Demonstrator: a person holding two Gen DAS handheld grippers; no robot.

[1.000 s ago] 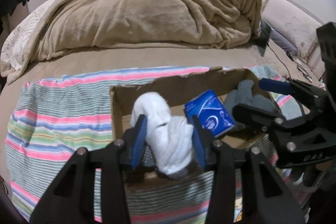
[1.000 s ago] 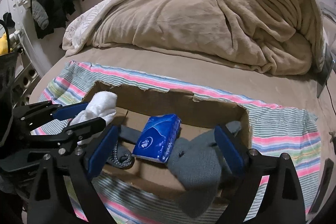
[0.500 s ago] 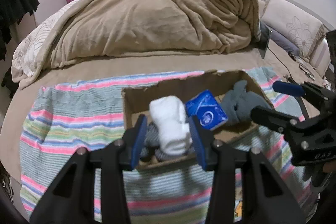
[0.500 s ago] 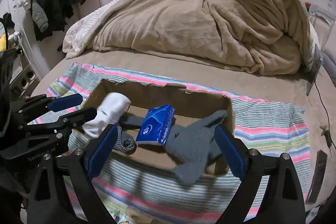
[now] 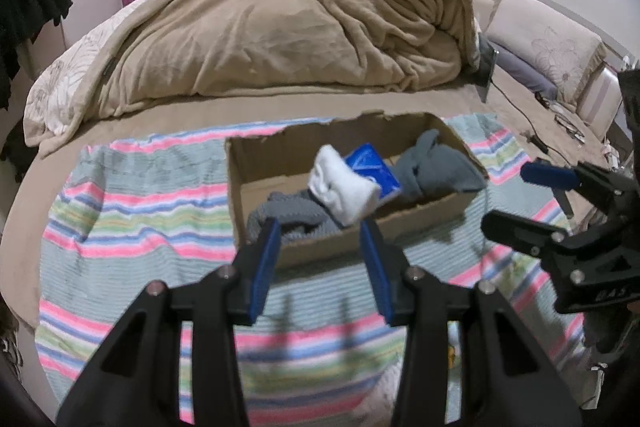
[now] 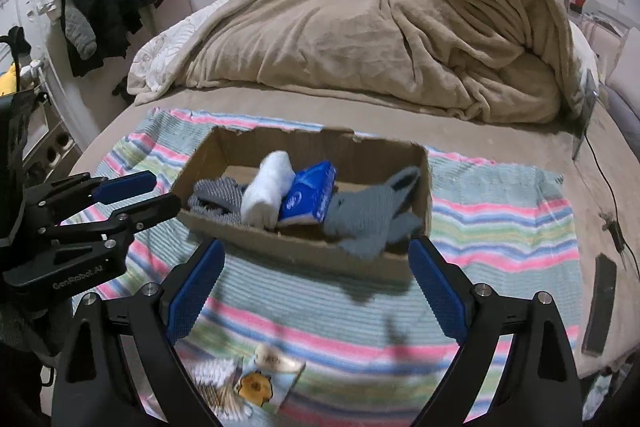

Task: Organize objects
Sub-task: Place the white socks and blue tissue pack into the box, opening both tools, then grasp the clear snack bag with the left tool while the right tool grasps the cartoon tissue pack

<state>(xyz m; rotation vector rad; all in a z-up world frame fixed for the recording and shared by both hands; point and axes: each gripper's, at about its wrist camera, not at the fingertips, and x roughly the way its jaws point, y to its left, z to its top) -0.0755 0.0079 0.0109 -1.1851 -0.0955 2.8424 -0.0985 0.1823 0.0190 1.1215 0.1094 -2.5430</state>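
A cardboard box sits on a striped towel on the bed. In it lie a rolled white sock, a blue tissue pack, a grey garment draped over the right front rim, and a grey knit cloth. My left gripper is open and empty, just in front of the box. My right gripper is wide open and empty, in front of the box.
The striped towel covers the near bed. A heaped tan blanket lies behind. A pillow is at right. A dark phone and a cable lie at right. Small packets lie near the front edge.
My left gripper opened, let go of the white sock in the box, and pulled back. My right gripper also drew back from the box. The sock now rests against the tissue pack.
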